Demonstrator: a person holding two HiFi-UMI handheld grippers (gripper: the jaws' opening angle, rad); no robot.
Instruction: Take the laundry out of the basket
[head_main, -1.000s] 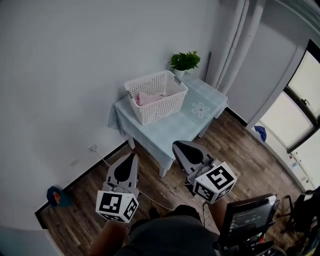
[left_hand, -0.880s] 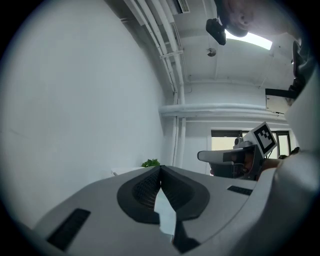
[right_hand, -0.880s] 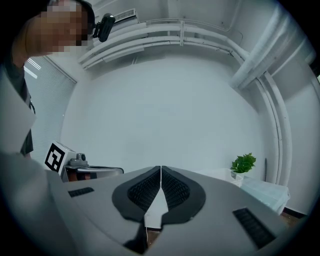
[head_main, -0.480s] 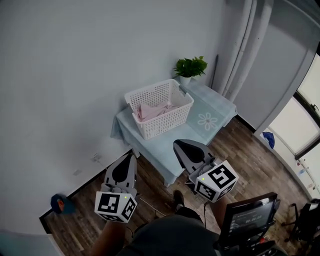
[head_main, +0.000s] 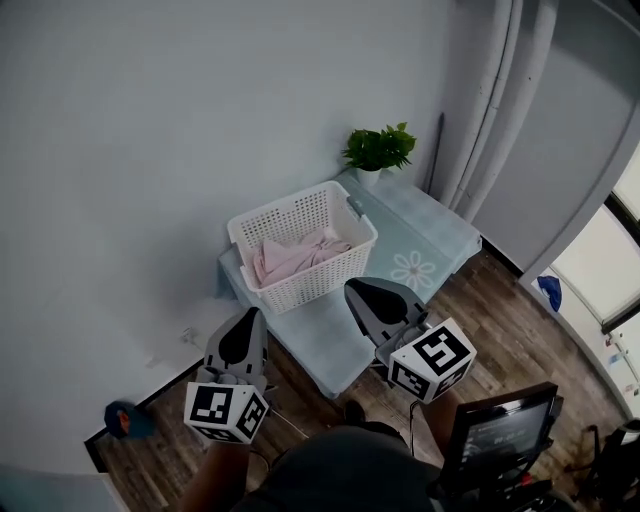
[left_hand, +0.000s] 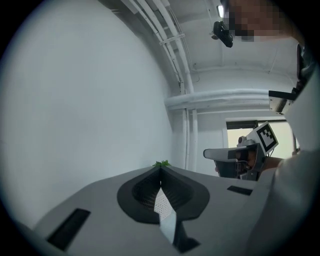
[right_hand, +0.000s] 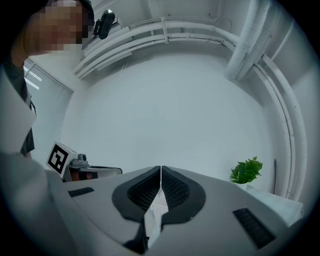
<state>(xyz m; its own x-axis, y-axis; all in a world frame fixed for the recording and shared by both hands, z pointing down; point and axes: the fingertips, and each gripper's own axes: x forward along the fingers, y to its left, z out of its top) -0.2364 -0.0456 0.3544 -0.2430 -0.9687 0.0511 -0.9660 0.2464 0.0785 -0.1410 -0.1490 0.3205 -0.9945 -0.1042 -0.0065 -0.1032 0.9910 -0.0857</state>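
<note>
Left gripper and right gripper both have their jaws pressed together with nothing between them, and I hold them level by the table's near edge. The pink laundry lies inside the white basket, which stands at the tabletop's left end; a potted plant sits at its far corner.

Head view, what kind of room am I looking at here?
Likely a plain home-style room, perhaps a mock-up: a cloth-covered table against a bare wall holds a white laundry basket and a potted plant, over wood-look flooring.
</note>
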